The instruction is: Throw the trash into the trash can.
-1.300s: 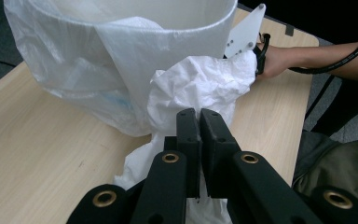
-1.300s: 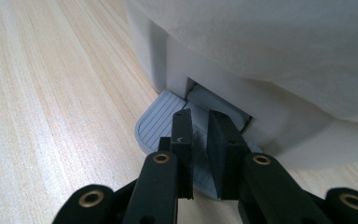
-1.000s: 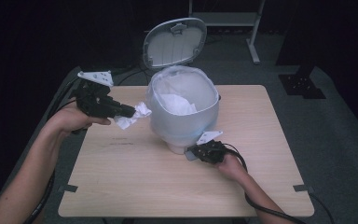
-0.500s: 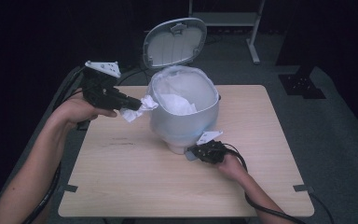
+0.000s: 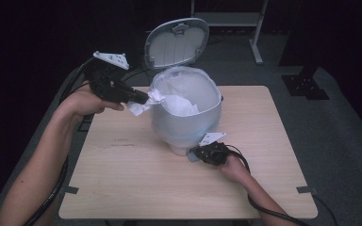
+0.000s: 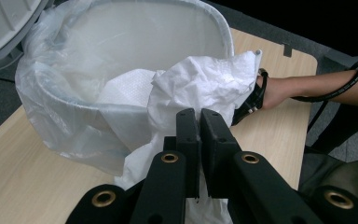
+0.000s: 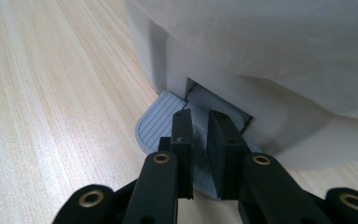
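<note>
**Tissue pinched at bin rim, drop point lies just ahead of the left fingers**

Crumpled white tissue is clamped in the left gripper. In the left gripper view the wad balloons out past the fingertips, and a tail hangs below them. The jaws are pressed together on the paper with almost no gap.

Key relation: the tissue sits at the near-left edge of the pedal bin, touching or just clear of the liner bag folded over the rim; the pictures don't settle which. The bin mouth lies straight ahead of the left fingers and slightly lower. The wad's bulk is at the rim line, not clearly over the opening. More white paper already lies inside the liner.

The left gripper's long axis points roughly level into the bin, so the likely next move is a short push along that axis, then a release. Opening now risks the tail snagging on the liner fold or dropping outside onto the table.

The right gripper is low at the bin's base. Its jaws stand nearly together, tips on top of the grey foot pedal, pressing rather than gripping, as far as the right gripper view shows. The lid stands upright behind the opening, which fits the pedal being held down.

The left hand is the one near the tissue; the right hand is tied to the pedal. If it lifts, the lid probably falls on the left fingers.
</note>
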Demonstrator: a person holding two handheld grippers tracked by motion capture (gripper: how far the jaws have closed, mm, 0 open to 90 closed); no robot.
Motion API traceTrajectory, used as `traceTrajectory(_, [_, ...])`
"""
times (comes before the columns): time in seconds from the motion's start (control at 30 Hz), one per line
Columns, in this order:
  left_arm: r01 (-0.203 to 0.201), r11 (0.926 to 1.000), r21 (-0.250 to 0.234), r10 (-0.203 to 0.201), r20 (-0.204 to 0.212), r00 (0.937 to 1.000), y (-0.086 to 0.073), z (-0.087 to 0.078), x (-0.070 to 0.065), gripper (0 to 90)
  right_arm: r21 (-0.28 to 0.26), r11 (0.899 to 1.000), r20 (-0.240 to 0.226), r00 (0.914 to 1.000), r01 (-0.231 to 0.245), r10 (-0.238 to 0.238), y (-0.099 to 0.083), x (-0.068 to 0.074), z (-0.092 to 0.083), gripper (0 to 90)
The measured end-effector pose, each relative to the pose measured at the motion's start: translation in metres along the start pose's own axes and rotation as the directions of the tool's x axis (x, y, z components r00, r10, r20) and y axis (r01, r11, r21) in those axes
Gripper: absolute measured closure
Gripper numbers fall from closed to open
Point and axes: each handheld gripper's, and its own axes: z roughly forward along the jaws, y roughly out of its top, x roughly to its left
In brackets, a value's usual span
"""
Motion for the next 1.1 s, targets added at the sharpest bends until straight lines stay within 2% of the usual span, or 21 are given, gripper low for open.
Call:
traceTrajectory(0.1, [0.004,0.9999,-0.015,-0.004,0.017,0.9999,0.003,0.002,0.000,86.5,0.000,1.000,0.000,1.0000,0.000,0.000,0.000,0.000,0.000,80.0])
traceTrajectory(0.53, [0.002,0.9999,0.015,-0.002,0.002,1.0000,0.017,0.016,0.004,86.3,-0.003,1.000,-0.003,1.0000,-0.007,0.007,-0.001,0.000,0.000,80.0])
traceTrajectory(0.7, [-0.007,0.9998,0.020,0.007,0.009,0.9999,0.023,0.023,0.004,85.5,-0.001,1.000,-0.004,1.0000,-0.006,0.006,0.000,0.000,0.000,80.1])
traceTrajectory(0.87, [-0.012,0.9996,0.027,0.012,-0.010,0.9999,0.030,0.030,0.006,86.8,-0.001,1.000,-0.003,1.0000,-0.006,0.006,0.000,0.000,0.000,80.0])
traceTrajectory(0.93, [-0.007,0.9996,0.026,0.007,0.003,1.0000,0.032,0.033,0.007,86.9,0.000,1.000,-0.004,1.0000,-0.006,0.006,0.000,0.000,0.000,80.0])
traceTrajectory(1.1, [-0.006,0.9993,0.036,0.006,0.000,1.0000,0.037,0.042,0.010,86.8,0.000,1.000,-0.005,1.0000,-0.004,0.004,0.000,0.000,0.000,80.0])
